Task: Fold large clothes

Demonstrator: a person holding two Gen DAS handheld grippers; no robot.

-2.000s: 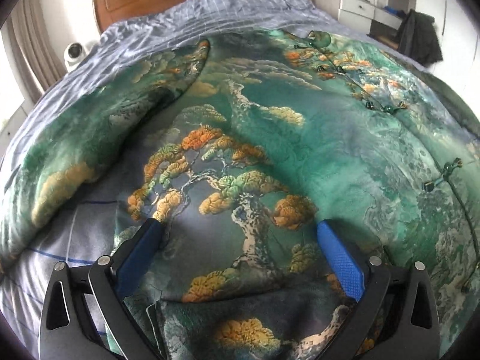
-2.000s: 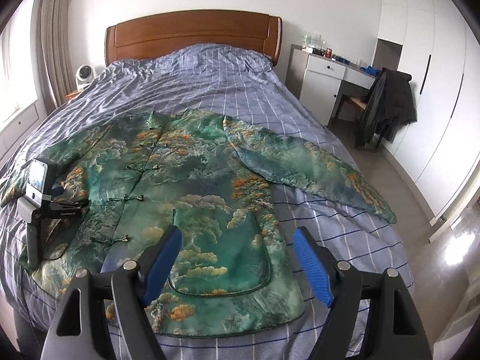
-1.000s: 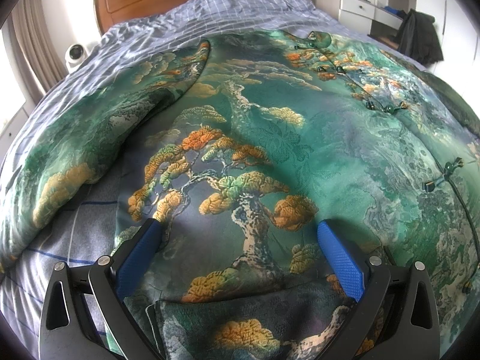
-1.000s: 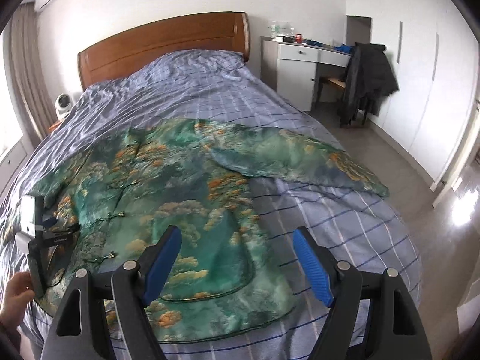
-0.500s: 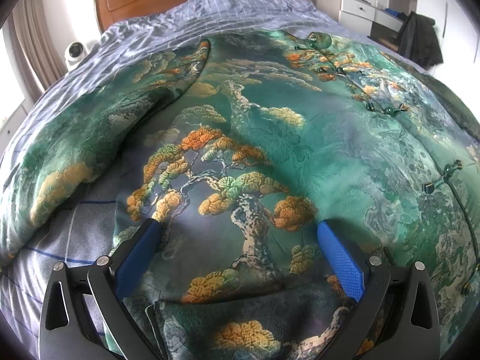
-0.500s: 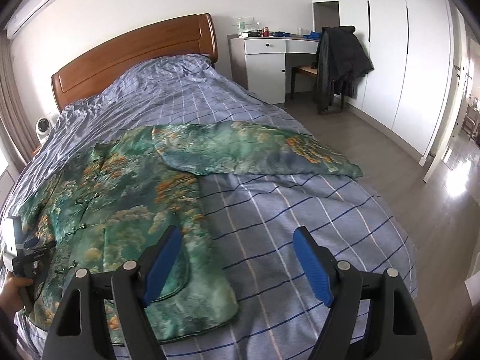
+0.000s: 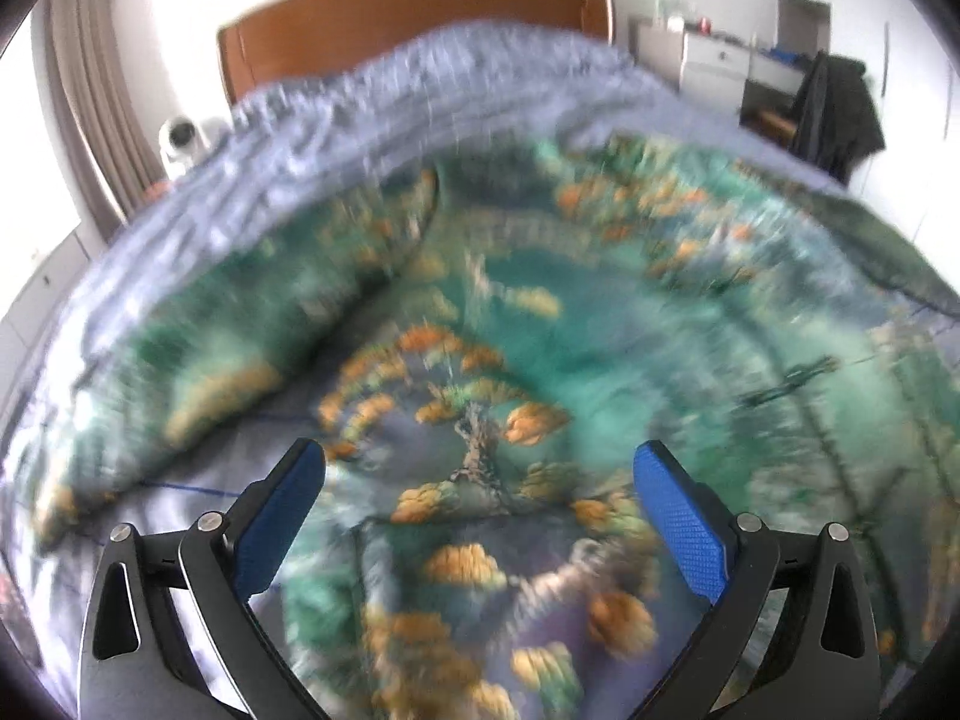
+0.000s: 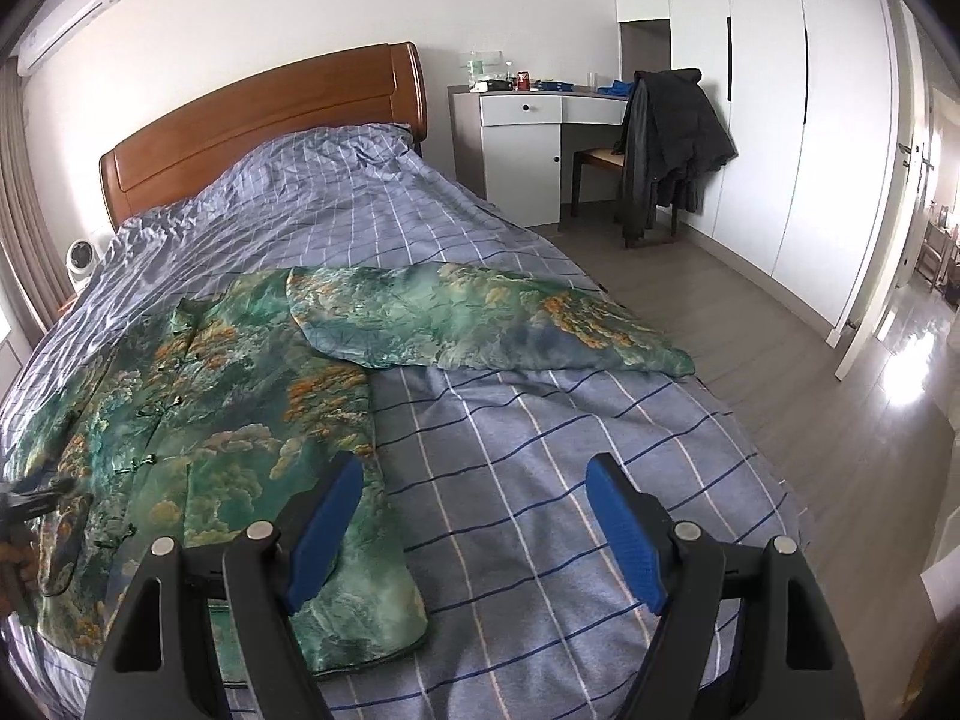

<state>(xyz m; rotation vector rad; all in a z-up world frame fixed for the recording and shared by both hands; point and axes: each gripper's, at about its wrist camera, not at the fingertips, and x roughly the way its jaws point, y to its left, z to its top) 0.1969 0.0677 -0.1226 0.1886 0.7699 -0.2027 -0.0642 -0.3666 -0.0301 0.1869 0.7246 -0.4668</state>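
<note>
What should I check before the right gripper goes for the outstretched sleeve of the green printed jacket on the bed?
1. Right gripper open and empty: ok.
2. Left gripper open, holding nothing: ok.
3. Green landscape-print jacket lying flat, front up, on the blue checked bedsheet: ok.
4. Outstretched sleeve spread flat, nothing on it: ok.
5. Sleeve cuff near the bed's edge but on the sheet: ok.
6. Left wrist view sharp enough to judge the hem: not ok, motion-blurred.
</note>
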